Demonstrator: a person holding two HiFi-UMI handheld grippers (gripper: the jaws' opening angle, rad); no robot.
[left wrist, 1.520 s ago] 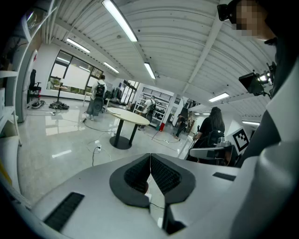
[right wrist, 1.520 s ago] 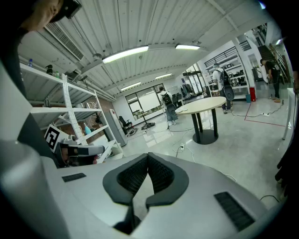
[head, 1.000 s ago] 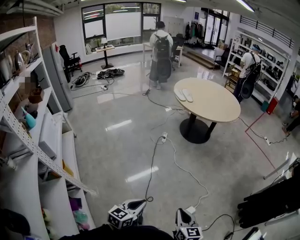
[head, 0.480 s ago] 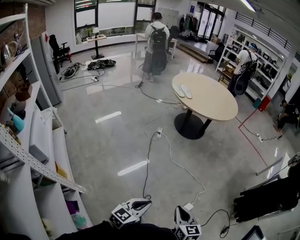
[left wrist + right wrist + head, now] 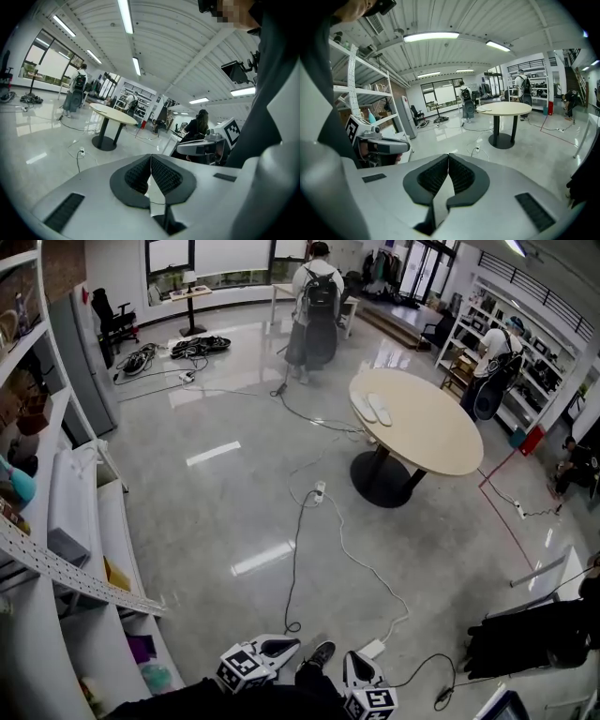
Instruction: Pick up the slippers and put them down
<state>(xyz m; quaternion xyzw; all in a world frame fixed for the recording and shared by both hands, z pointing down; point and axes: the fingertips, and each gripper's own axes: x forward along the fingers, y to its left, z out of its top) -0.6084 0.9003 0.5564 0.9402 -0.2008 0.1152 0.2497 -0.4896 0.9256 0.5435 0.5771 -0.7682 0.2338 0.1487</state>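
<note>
**Both claws shut and empty, slippers on the round table across the room**

A wide workshop floor seen from above. The round table point(image 5: 433, 435), with a pale wood top on a black pedestal, is the landmark. The slippers point(image 5: 372, 409), a light-coloured pair, lie side by side on its top, close to the rim on the side farthest from the camera.

The left gripper point(image 5: 150, 161) and the right gripper point(image 5: 448, 161) are at the bottom edge of the head view, well apart from the table. Each has its ribbed black pads pressed together with nothing between them. The wearer's dark shoe point(image 5: 322, 652) shows between the two.

On the grey polished floor between the grippers and the table lies a white power strip point(image 5: 319, 491), near the table's base. Thin white and black cables point(image 5: 361, 563) trail from it toward the grippers.

Beyond the table, a person with a backpack point(image 5: 314, 306) stands facing away. To the table's right, a second person point(image 5: 494, 357) stands at a rack of shelves. A red line point(image 5: 511, 521) marks the floor on that side. Well to the table's left, white shelving point(image 5: 66, 521) runs along the wall, and a heap of black cables point(image 5: 197, 345) lies far behind.

Each gripper's cube bears black-and-white square markers. Any other print is too small to read.
</note>
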